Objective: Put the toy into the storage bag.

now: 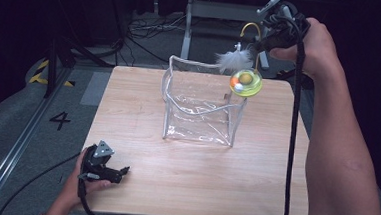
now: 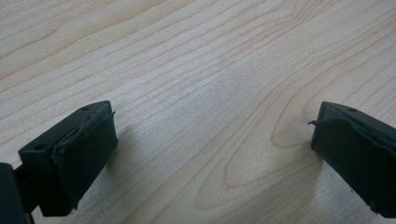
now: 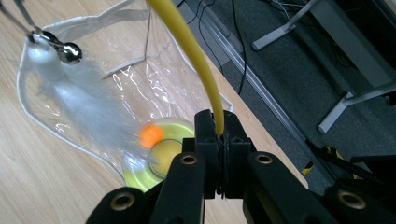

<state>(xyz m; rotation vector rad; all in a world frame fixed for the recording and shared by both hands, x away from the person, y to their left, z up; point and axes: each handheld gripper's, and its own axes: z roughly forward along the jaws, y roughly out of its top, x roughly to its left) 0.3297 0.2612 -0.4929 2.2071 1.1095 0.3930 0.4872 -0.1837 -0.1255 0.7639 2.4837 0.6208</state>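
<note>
The left gripper (image 1: 124, 170) lay nearest, at the near left corner of the wooden table (image 1: 199, 183), held in the person's left hand (image 1: 81, 183) and resting low on the wood. In the left gripper view its two black jaws stood wide apart with only bare wood grain (image 2: 201, 93) between them.

Farther back, about mid-table and toward the far edge, a clear plastic bag (image 1: 201, 105) with white-trimmed edges stood upright, its mouth open at the top.

At the far right, the right hand (image 1: 317, 45) held the right gripper (image 1: 262, 42) raised above the bag's far right corner. Its jaws were pressed together on the thin yellow wand (image 3: 194, 51) of a cat toy, which curved upward from the pinch point. From the wand hung a white feather (image 1: 234, 60) with a small silver bell (image 3: 70, 51) at its top. The toy's round yellow-green base (image 1: 246, 83), carrying an orange ball (image 3: 150, 134), hung just at the bag's top right rim; whether it touched the rim could not be told.
</note>
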